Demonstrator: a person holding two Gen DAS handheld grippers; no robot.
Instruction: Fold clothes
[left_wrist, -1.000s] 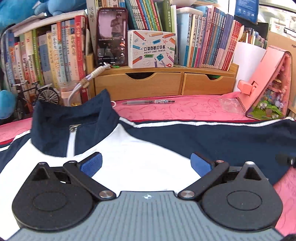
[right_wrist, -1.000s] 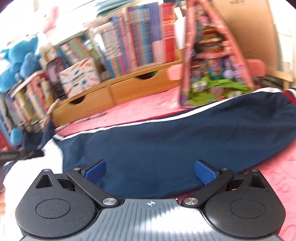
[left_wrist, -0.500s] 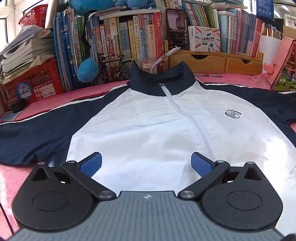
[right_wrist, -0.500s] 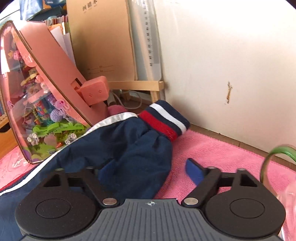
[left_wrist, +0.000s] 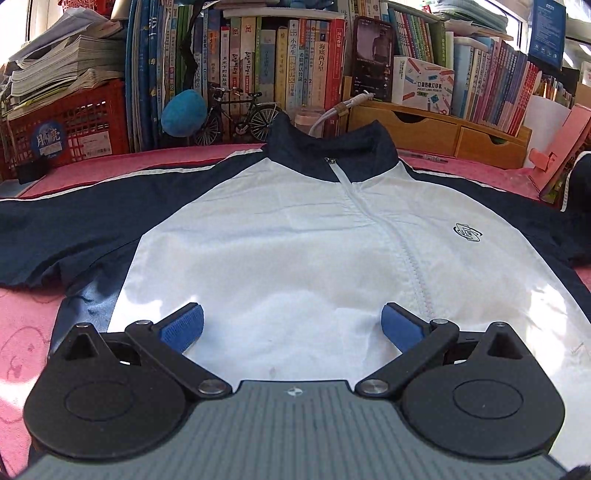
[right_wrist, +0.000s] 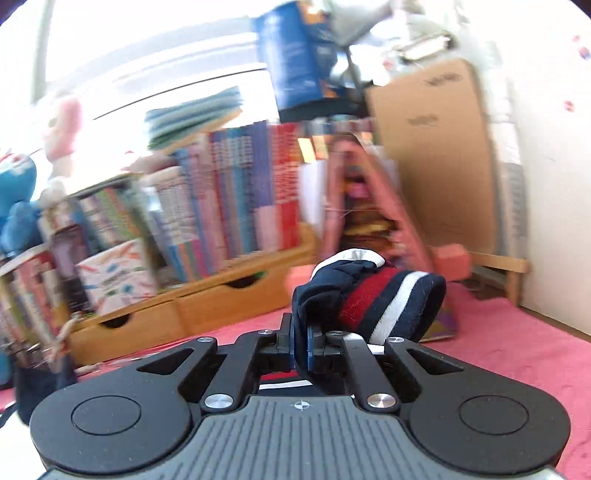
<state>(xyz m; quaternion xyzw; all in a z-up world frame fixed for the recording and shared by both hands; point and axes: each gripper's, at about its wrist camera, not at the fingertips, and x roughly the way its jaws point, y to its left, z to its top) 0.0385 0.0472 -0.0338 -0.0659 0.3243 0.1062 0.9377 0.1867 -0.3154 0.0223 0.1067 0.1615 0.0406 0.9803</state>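
A white and navy zip jacket lies face up and spread flat on the pink cloth, collar toward the books. My left gripper is open and empty, hovering over the jacket's lower white front. My right gripper is shut on the jacket's sleeve end, a navy cuff with red and white stripes, and holds it lifted off the pink cloth. The right wrist view is blurred by motion.
Rows of books, a red crate, a model bicycle, a wooden drawer unit and a pink toy house line the far edge. A cardboard sheet and white wall stand at the right.
My right gripper has closed on the striped sleeve cuff and lifted it, swinging left. My left gripper has pulled back a little; more of the jacket shows.
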